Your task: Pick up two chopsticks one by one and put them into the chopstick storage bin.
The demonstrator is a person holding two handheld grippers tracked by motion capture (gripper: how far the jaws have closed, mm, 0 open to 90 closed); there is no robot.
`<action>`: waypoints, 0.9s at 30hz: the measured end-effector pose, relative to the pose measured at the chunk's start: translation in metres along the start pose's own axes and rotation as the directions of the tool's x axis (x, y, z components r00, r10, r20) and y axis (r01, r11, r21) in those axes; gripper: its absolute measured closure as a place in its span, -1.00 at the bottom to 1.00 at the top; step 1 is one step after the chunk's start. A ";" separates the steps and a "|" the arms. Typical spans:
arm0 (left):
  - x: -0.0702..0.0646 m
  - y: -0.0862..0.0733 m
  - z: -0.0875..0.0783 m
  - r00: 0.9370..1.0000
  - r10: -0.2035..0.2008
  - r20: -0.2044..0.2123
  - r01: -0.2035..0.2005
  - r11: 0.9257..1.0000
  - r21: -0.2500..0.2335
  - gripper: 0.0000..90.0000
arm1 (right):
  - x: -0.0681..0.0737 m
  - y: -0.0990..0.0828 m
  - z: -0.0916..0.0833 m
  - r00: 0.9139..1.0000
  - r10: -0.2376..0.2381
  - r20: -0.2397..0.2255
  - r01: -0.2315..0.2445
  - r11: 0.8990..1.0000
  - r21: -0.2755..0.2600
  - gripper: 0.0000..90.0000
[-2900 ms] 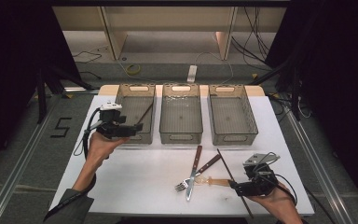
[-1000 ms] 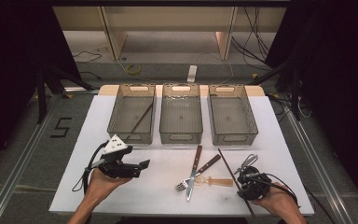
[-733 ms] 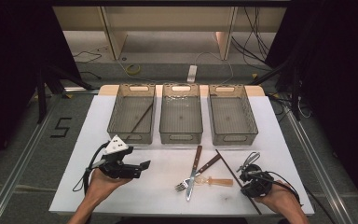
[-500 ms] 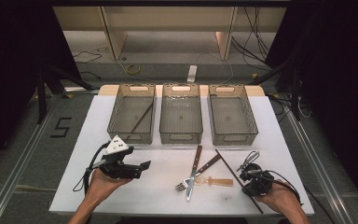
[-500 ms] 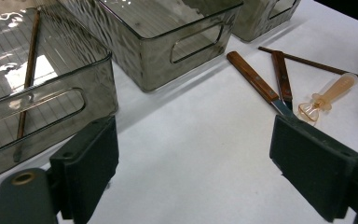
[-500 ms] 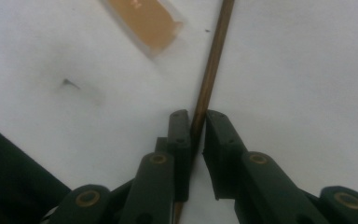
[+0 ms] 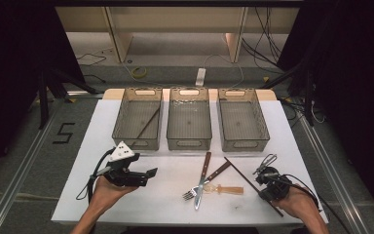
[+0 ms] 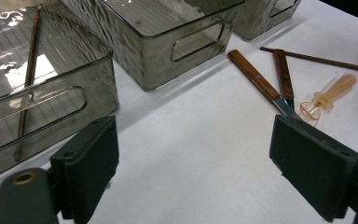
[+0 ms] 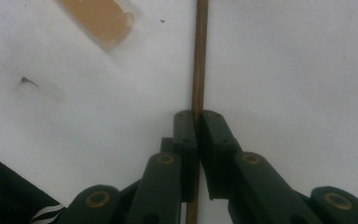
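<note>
The right gripper [image 9: 197, 122] has just been closing, and its fingers [image 9: 185, 135] are now pressed on a thin brown stick [image 9: 199, 56] that lies flat on the white table [image 7: 175, 214] near the front right corner, just beside a wooden-handled knife [image 7: 203, 178], a fork [image 7: 209, 180] and a pale orange spoon [image 7: 226, 188]. The left gripper [image 8: 193, 163] is held over bare table with its fingers [image 8: 91, 161] spread wide and nothing between them. A second stick [image 7: 147, 123] is seen leaning inside the left of three clear bins [image 7: 136, 141].
</note>
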State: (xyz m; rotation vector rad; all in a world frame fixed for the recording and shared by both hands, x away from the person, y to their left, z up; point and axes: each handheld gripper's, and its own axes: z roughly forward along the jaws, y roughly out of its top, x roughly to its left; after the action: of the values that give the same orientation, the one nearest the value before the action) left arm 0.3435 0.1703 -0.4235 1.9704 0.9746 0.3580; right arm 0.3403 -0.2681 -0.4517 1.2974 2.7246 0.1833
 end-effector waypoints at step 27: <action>-0.022 0.007 0.008 0.993 0.071 0.094 -0.075 0.997 0.032 -0.66 | 0.039 0.019 -0.033 0.982 -0.186 -0.012 0.183 0.972 -0.146 0.90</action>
State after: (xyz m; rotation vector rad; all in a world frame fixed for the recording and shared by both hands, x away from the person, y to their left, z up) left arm 0.3377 0.1469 -0.4195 2.0404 0.8574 0.2890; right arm 0.3254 -0.2273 -0.4178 1.0051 2.7736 0.3729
